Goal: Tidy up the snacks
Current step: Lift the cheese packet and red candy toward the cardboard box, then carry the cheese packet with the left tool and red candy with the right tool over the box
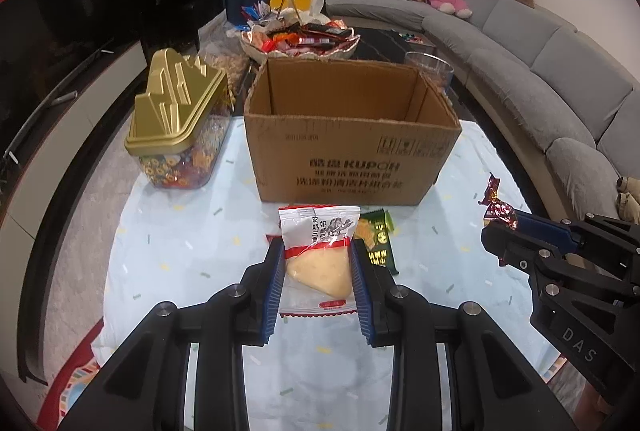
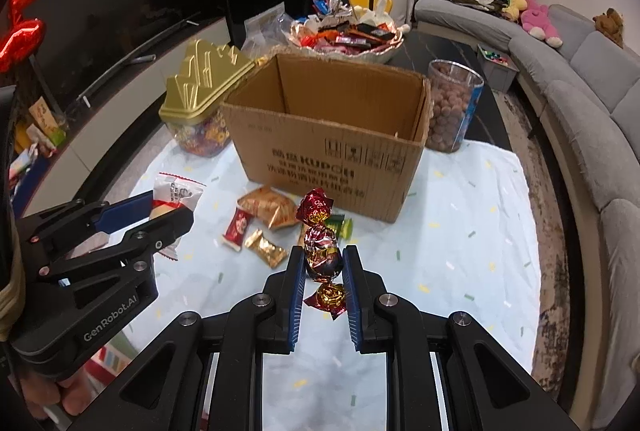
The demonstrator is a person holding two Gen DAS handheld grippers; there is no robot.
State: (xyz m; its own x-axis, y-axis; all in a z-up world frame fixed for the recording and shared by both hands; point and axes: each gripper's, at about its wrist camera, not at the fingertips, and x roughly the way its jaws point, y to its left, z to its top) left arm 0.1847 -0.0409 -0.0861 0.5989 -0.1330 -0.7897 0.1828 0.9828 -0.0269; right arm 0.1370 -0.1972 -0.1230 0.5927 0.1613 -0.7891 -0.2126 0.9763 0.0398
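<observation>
Both cameras ride on my grippers, looking forward and slightly down along the fingers over the table. My left view faces the cardboard box (image 1: 352,135) head-on and close, with my right gripper (image 1: 505,231) at its right edge. My right view sees the same box from the right, with my left gripper (image 2: 168,209) at its left edge. Both share the gold-lidded jar (image 1: 176,115), the far snack bowl (image 2: 344,39) and the sofa (image 2: 592,79).

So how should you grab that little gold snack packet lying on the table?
Probably pinch the small gold packet across its narrow middle, coming straight down from above. It lies flat on the tablecloth, so there is nothing to get under. It lies aslant, so turn the fingers to close on its long edges. The red wafer bar sits close by, so keep clear of that side.
</observation>
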